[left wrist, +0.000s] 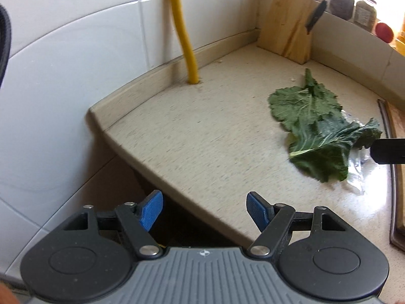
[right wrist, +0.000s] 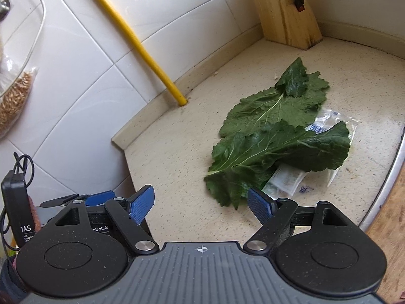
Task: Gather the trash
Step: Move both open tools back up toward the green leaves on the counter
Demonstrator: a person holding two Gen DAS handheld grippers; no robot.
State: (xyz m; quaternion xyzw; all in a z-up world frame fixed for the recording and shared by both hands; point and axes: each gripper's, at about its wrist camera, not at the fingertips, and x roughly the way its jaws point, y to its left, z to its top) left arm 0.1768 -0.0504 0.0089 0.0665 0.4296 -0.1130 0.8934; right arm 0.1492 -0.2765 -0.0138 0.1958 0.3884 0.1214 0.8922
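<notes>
Both my grippers, left [left wrist: 203, 209] and right [right wrist: 201, 205], gape wide, holding nothing. Leaves [right wrist: 273, 136] lie over plastic wrappers [right wrist: 288, 179] on speckled beige counter [right wrist: 177, 152], near knife block [right wrist: 283, 10], white tiled wall [right wrist: 88, 76], yellow pipe [right wrist: 131, 38].

Bare countertop [right wrist: 177, 152] lies open between yellow pipe [right wrist: 141, 48] and leaves [right wrist: 273, 136].
</notes>
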